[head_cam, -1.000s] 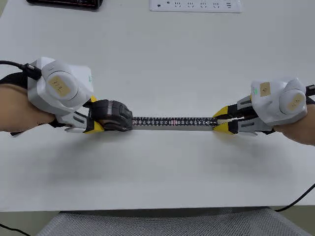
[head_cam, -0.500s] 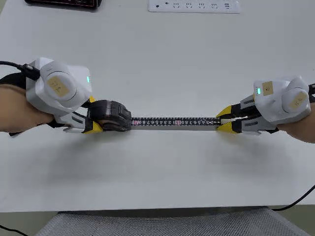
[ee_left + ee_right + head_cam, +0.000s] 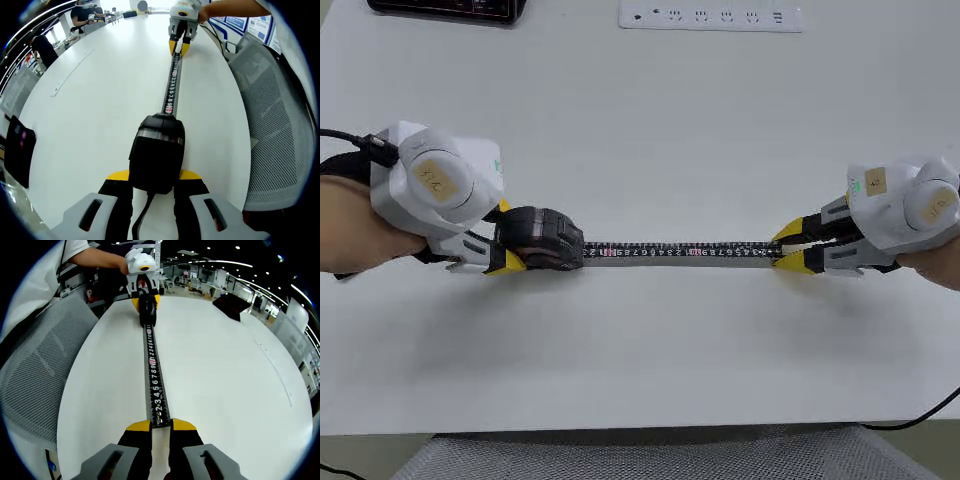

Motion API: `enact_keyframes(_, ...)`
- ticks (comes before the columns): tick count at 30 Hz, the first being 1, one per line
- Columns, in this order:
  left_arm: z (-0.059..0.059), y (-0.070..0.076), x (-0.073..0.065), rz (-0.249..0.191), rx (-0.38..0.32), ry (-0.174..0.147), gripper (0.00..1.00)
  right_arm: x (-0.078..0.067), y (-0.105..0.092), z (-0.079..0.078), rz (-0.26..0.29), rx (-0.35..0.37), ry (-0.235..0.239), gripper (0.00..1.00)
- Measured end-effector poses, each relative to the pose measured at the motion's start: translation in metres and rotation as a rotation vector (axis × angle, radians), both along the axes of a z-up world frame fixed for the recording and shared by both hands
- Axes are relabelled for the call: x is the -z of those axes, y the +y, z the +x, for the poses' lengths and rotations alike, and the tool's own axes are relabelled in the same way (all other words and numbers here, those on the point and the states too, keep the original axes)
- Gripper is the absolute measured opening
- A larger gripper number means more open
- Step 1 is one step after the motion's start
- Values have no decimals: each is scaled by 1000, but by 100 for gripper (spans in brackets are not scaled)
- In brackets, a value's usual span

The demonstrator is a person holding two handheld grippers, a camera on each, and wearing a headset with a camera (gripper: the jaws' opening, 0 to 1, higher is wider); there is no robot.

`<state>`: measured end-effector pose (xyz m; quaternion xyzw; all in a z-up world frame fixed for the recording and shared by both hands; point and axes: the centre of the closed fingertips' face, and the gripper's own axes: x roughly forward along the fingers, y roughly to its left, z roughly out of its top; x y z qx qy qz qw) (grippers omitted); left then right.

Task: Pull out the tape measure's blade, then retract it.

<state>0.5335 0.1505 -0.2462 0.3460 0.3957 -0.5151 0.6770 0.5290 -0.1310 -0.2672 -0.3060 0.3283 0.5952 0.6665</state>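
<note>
A black tape measure case (image 3: 542, 239) (image 3: 157, 154) (image 3: 148, 309) lies on the white table, and my left gripper (image 3: 506, 238) (image 3: 156, 176) is shut on it. Its dark blade (image 3: 680, 251) (image 3: 171, 87) (image 3: 154, 386), printed with white numbers, runs flat along the tabletop to the right. My right gripper (image 3: 794, 246) (image 3: 160, 425) is shut on the blade's free end. The right gripper (image 3: 179, 46) shows far off in the left gripper view, and the left gripper (image 3: 143, 301) shows far off in the right gripper view.
A white power strip (image 3: 710, 16) lies at the table's far edge, and a black device (image 3: 445, 7) sits at the far left. A grey mesh chair back (image 3: 650, 456) stands below the table's (image 3: 640, 130) near edge. A black cable (image 3: 340, 134) trails from the left gripper.
My right gripper has moved further right with the blade's end, so more blade lies out of the case. The left gripper and case have stayed nearly in place.
</note>
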Motion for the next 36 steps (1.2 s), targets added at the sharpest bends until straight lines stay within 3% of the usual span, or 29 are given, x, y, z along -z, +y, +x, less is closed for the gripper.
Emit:
enact_keyframes(17, -1, -1, -1, 0, -1, -11, 27, 0, -5, -1, -21, 23, 18, 9)
enact_keyframes(22, -1, -1, -2, -26, -14, -20, 27, -1, -4, -2, -35, 11, 22, 10)
enact_keyframes(36, -1, -3, -2, -32, -5, -31, 28, 2, -6, -2, -44, 20, 22, 11)
